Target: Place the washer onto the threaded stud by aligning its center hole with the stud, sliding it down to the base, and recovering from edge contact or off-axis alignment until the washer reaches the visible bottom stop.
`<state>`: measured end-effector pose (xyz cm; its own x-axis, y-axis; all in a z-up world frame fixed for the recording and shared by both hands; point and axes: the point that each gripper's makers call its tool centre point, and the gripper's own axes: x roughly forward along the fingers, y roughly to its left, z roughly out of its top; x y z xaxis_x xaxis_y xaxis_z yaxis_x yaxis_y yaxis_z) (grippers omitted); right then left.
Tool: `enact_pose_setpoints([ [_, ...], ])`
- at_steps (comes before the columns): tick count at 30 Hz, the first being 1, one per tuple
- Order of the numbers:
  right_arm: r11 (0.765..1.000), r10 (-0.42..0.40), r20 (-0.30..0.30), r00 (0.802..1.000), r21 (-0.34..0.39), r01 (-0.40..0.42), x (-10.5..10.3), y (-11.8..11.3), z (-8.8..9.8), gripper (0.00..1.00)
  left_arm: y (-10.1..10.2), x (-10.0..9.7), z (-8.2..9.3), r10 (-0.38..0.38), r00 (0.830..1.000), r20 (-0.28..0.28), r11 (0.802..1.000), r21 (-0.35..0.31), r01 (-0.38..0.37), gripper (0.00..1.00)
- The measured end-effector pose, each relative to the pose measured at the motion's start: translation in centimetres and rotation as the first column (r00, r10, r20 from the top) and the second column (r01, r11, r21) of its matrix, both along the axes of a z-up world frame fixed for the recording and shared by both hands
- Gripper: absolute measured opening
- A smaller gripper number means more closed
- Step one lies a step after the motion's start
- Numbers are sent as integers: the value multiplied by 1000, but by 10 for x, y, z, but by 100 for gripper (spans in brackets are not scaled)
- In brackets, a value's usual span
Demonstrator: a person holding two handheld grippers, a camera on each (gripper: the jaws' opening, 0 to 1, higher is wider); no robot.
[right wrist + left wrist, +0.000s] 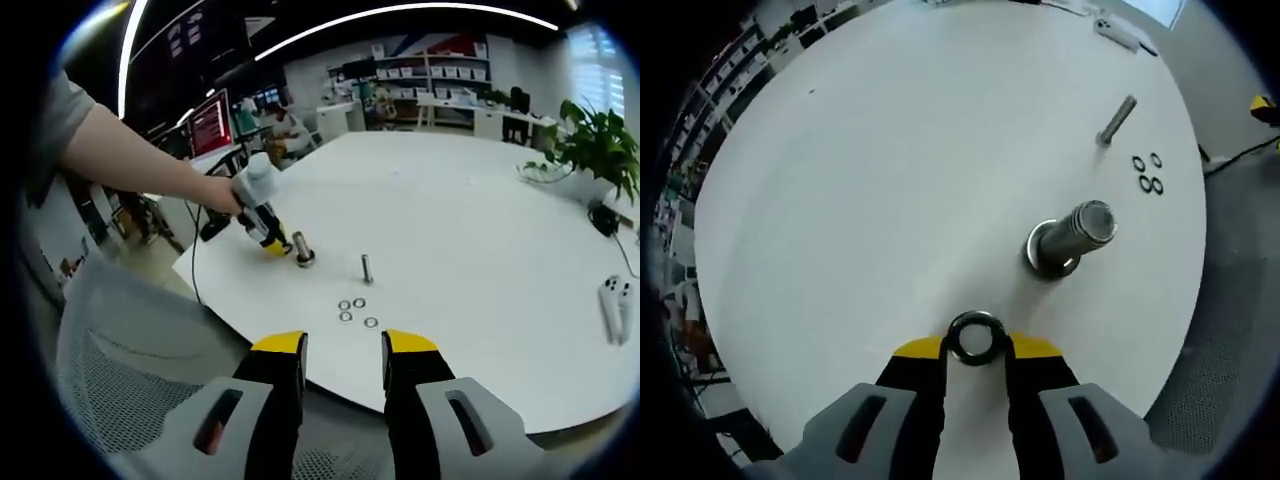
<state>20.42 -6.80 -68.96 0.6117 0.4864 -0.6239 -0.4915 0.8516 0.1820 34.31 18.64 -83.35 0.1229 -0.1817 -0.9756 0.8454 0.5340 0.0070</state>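
A: Where is the washer (973,338)?

B: Pinched between the tips of the left gripper (975,345), held edge-on by its rim so the center hole stays free. In the left gripper view it hangs above the table (870,170), a little short of the stud (1068,238).

A: And the stud?

B: It stands on its head near the table edge, with its top leaning toward the camera, which looks down on it. The washer is not yet over it; I judge the step in hand is carrying it across and lining the hole up with the stud's axis.

A: Why the rim grip?

B: Probably so the jaws don't block the hole as it slides down.

A: The right gripper (343,348)?

B: Jaws spread, holding nothing, hanging off the table's near edge, well apart from the work. Between it and the stud lie spare washers (356,309) and a smaller bolt (366,268) standing upright.
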Motion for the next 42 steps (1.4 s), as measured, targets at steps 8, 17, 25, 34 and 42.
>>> enact_pose_setpoints([
  [8, 1000, 0, 6, 1000, 8, 0, 0, 1, 1, 32, -4, -18, 2, -45, 999, -23, 999, 0, 45, 21],
  [17, 1000, 1, 11, 1000, 13, -2, 0, 2, 3, 32, -1, -14, -3, -62, 997, -43, 998, 26, 63, 24],
  [25, 1000, -1, 15, 1000, 16, 0, 1, 2, 4, 32, -1, -13, -4, -27, 999, -37, 999, 35, 28, 23],
  [34, 1000, 2, 11, 1000, 12, -2, 0, 2, 3, 32, -1, -12, -6, -4, 999, -46, 998, 63, 7, 19],
  [42, 1000, 1, 12, 1000, 14, -1, 0, 2, 3, 32, -1, -12, -6, 9, 999, -51, 999, 45, -7, 18],
])
